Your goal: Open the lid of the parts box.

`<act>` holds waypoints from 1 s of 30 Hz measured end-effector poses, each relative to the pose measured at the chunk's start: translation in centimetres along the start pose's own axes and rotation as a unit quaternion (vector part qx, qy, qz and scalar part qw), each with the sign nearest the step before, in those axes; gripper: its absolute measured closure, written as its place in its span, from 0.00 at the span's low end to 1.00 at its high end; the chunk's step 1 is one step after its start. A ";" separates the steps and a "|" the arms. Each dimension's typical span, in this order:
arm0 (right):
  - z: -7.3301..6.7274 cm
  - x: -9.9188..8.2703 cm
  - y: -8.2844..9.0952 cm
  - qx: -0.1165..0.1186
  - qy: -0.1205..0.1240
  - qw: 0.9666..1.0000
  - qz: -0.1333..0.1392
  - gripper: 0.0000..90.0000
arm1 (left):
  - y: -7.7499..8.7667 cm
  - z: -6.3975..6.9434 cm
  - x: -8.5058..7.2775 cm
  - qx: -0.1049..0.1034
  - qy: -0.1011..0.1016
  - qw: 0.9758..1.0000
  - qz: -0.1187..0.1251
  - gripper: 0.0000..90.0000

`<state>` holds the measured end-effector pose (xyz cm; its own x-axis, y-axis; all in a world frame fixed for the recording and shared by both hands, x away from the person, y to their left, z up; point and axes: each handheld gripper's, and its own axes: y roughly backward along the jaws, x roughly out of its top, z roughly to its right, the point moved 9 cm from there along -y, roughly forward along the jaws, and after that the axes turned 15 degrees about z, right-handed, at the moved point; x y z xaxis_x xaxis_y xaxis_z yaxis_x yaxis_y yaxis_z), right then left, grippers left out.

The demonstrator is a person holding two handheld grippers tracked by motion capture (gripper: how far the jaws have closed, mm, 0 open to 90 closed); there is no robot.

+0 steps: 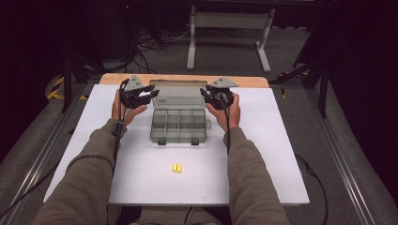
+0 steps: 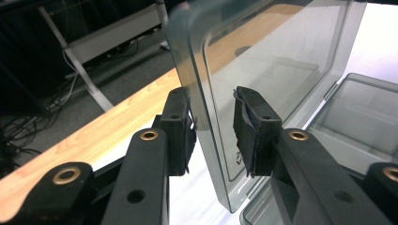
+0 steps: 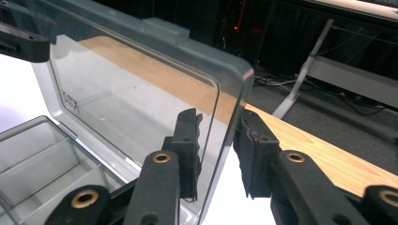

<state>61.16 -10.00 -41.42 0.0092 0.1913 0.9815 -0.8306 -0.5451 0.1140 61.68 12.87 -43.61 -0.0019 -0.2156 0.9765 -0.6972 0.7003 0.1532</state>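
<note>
High view: the clear grey plastic lid point(image 1: 176, 95) of the compartment box point(image 1: 179, 126), standing raised at the white table's point(image 1: 141, 164) far side, is flanked by both released claws, left point(image 1: 149, 95) and right point(image 1: 205, 93), pads off its edges, presumably freeing it.

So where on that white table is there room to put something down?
The near strip of the white table is bare except the small yellow pieces. It is crowded at the open organizer box, with the left gripper and right gripper at its raised lid.
</note>
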 end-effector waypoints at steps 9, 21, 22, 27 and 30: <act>0.5 -2.8 -1.2 0.020 -0.048 0.999 -0.016 0.80 | -1.1 -0.3 -2.6 -0.008 0.037 0.999 -0.020 0.75; 0.6 -4.4 -1.5 0.030 -0.104 0.994 -0.022 0.81 | -1.6 0.0 -4.1 -0.014 0.064 0.997 -0.031 0.73; 0.4 -4.8 -1.5 0.028 -0.118 0.992 -0.026 0.81 | -1.6 0.2 -4.5 -0.016 0.074 0.997 -0.031 0.73; 0.2 -5.6 -1.4 0.023 -0.132 0.990 -0.037 0.81 | -1.8 0.7 -5.8 -0.019 0.082 0.995 -0.047 0.71; 0.0 -6.6 -1.3 0.018 -0.130 0.989 -0.063 0.83 | -1.8 0.9 -6.2 -0.020 0.097 0.994 -0.046 0.71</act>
<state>62.13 -10.58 -48.07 0.2587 0.0451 0.9649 -0.7934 -0.5598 0.2389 62.34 12.30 -50.03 0.2022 -0.1469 0.9683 -0.6583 0.7116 0.2454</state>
